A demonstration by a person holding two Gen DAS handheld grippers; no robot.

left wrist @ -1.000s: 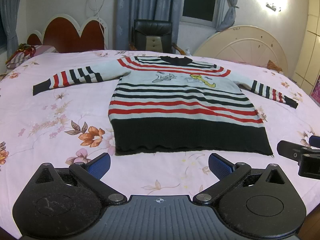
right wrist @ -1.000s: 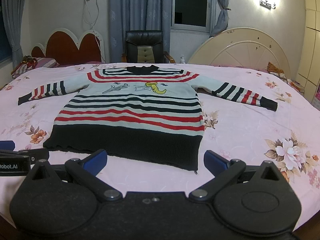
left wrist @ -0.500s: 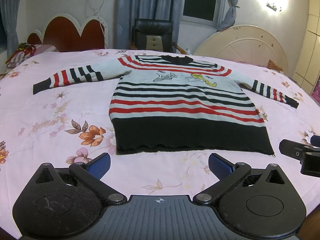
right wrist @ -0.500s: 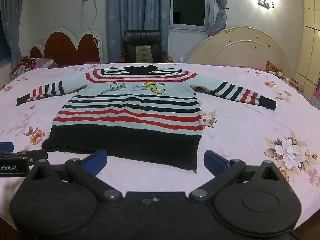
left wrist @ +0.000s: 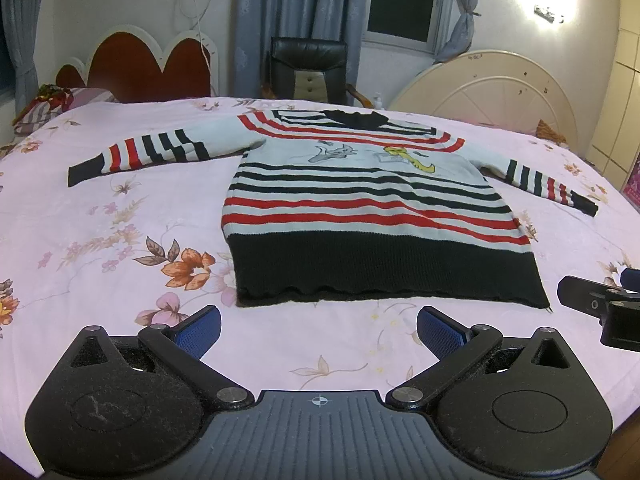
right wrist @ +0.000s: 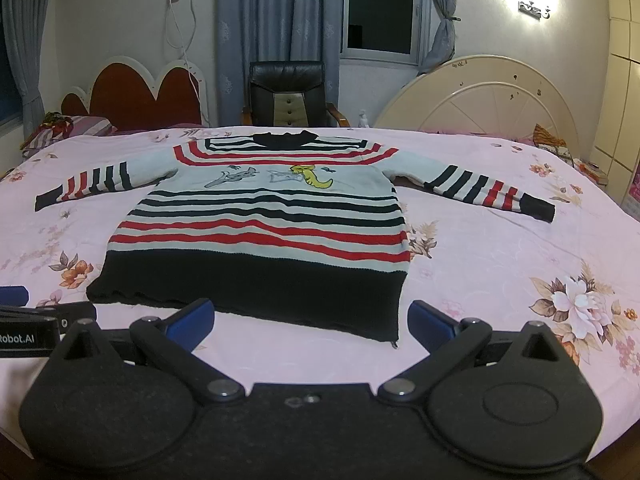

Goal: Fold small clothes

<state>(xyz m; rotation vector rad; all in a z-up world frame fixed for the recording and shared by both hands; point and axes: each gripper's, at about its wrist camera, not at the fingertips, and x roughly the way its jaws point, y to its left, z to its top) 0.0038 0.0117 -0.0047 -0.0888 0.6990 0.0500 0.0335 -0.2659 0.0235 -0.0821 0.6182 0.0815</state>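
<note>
Pink floral bedsheet [left wrist: 100, 208] covers the bed. On it, a small knitted sweater with red, black and pale stripes [left wrist: 360, 200] lies flat, front up, both sleeves spread outward, black hem nearest the tools. Left gripper [left wrist: 318, 330] sits before the hem, jaws wide apart, empty. Right gripper [right wrist: 310, 318] likewise spread, empty, at the hem's right corner.

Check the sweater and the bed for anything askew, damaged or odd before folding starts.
Little stands out. The striped sweater lies flat on the floral bedsheet, sleeves spread. Its black hem ripples slightly, and a loose thread hangs at one hem corner. Both the left tongs and the right tongs are open, off the fabric.
</note>
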